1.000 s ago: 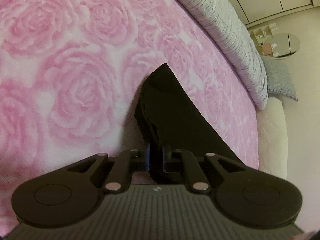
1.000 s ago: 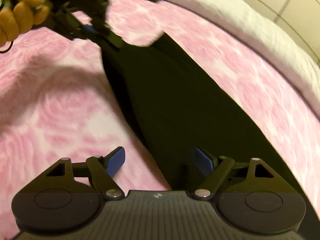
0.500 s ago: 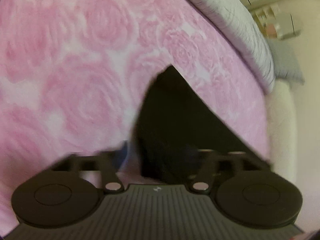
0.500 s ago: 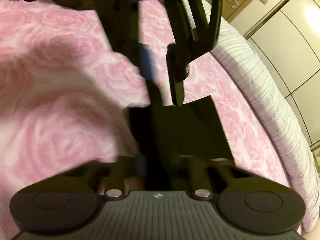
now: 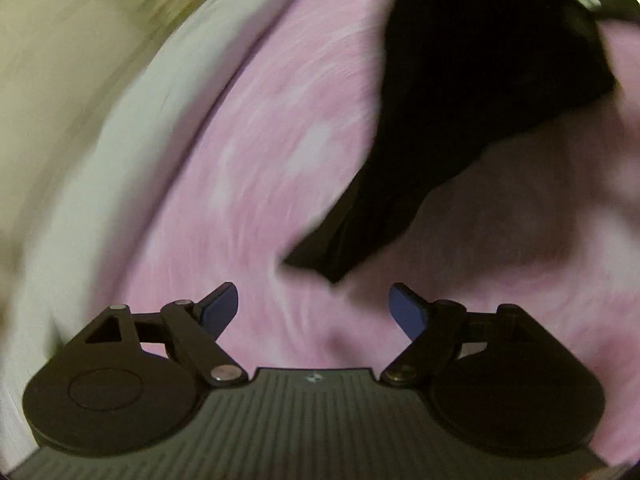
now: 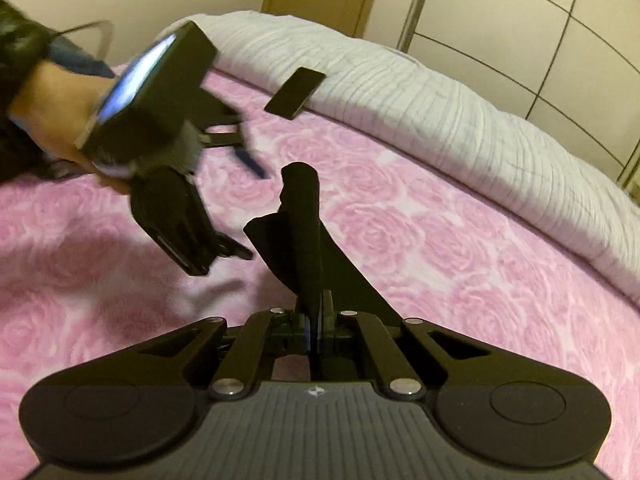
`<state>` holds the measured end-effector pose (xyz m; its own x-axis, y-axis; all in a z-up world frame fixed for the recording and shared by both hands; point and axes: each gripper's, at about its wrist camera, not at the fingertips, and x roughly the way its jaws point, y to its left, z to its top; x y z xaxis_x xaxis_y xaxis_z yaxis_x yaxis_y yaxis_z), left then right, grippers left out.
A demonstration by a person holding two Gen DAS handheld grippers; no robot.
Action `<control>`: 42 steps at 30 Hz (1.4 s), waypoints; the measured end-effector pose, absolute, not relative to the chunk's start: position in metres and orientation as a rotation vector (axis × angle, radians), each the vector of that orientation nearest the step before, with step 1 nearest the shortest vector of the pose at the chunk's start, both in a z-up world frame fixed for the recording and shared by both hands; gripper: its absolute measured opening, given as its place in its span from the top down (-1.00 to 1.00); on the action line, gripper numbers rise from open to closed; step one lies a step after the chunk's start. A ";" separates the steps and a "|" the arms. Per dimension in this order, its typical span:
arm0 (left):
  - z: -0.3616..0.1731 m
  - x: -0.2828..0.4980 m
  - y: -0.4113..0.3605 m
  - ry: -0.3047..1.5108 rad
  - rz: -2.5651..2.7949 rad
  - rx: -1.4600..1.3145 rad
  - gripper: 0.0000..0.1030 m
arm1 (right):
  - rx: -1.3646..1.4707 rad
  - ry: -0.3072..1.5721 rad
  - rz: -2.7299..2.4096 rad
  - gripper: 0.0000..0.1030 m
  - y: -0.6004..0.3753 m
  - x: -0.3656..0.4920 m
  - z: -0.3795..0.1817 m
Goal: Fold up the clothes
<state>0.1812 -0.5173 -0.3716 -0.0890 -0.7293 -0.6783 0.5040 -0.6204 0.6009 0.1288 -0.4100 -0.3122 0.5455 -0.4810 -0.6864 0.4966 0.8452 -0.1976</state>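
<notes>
Big pink rose blanket (image 6: 420, 240) covers the bed, with a white striped duvet (image 6: 440, 92) bunched along the far side and a dark phone (image 6: 295, 93) lying at its edge. The black garment (image 6: 308, 236) is a long narrow strip, lifted off the blanket at one end. Right gripper (image 6: 316, 322) has its jaws pressed together, pinching that near end. Left gripper (image 5: 314, 312): jaws spread wide and opening, nothing between them, the garment's loose corner just ahead of the blue pads (image 5: 406, 312).
</notes>
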 end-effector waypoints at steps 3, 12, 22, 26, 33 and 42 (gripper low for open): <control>-0.369 0.167 -0.522 -0.447 -1.904 1.417 -0.04 | 0.042 0.796 -0.584 1.00 -0.414 0.122 -0.309; -0.293 0.109 -0.548 -0.566 -1.961 1.419 0.85 | 0.246 0.643 -0.718 1.00 -0.423 0.062 -0.275; -0.242 -0.107 -0.588 -0.783 -2.147 1.290 0.84 | 0.618 0.422 -1.119 1.00 -0.450 -0.121 -0.240; -0.264 -0.201 -0.607 -0.832 -2.235 1.320 0.84 | 0.747 0.374 -1.250 1.00 -0.466 -0.206 -0.252; -0.334 -0.301 -0.653 -0.625 -2.240 1.542 0.33 | 1.094 0.326 -1.316 0.82 -0.506 -0.324 -0.339; -0.333 -0.163 -0.685 0.290 -1.848 1.384 0.18 | 1.280 0.275 -1.322 0.58 -0.502 -0.383 -0.374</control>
